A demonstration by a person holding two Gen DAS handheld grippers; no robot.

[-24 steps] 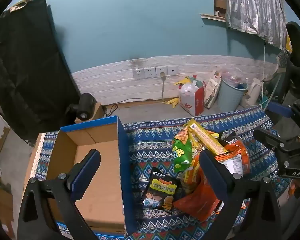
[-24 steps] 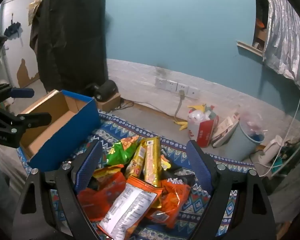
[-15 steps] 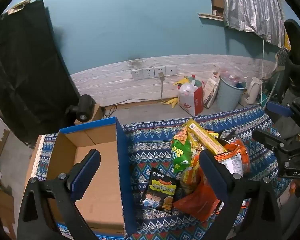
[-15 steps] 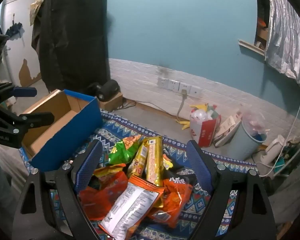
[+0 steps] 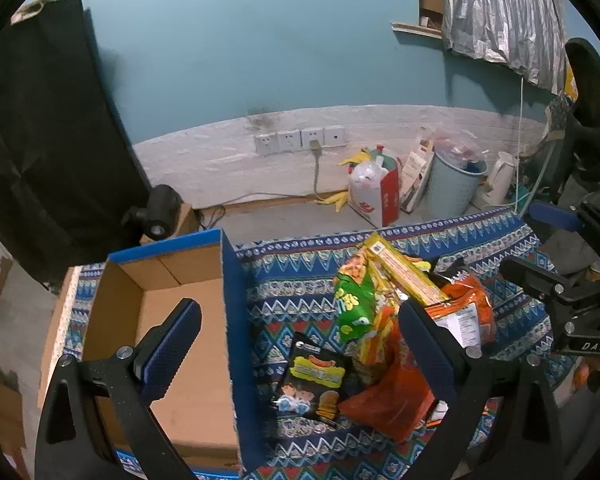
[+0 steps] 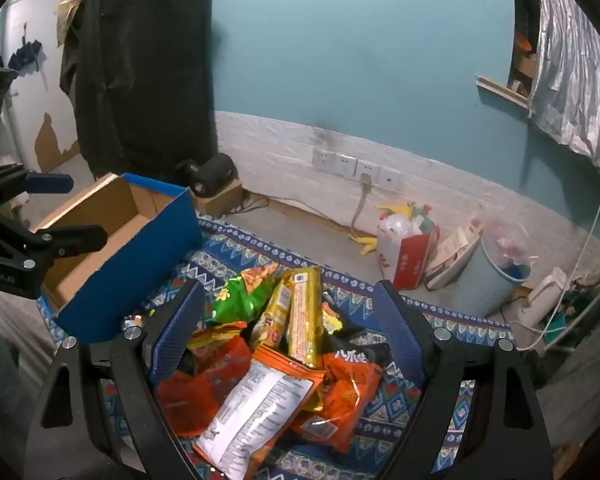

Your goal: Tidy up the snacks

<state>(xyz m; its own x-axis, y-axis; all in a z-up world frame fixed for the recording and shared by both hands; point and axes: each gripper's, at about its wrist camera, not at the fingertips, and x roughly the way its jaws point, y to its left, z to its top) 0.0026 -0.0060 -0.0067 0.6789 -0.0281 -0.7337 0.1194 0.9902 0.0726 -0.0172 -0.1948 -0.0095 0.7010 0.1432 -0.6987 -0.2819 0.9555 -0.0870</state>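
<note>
We hover before the first pick: left tool point(image 5: 300, 344) and right tool point(image 6: 288, 328) both gape wide, holding nothing. Snack pile point(image 6: 276, 352) lies just right of the empty box point(image 5: 172, 320). Next, we'd close on one packet.

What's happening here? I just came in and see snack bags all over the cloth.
A person holds a gripper in each hand, and both are open and empty. The left gripper hovers over the edge of the blue cardboard box, which has no snacks visible inside. The right gripper hangs above the pile of snack bags heaped on the patterned cloth beside the box. One black snack packet lies apart from the heap, close to the box wall. Sorting has not visibly begun.
</note>
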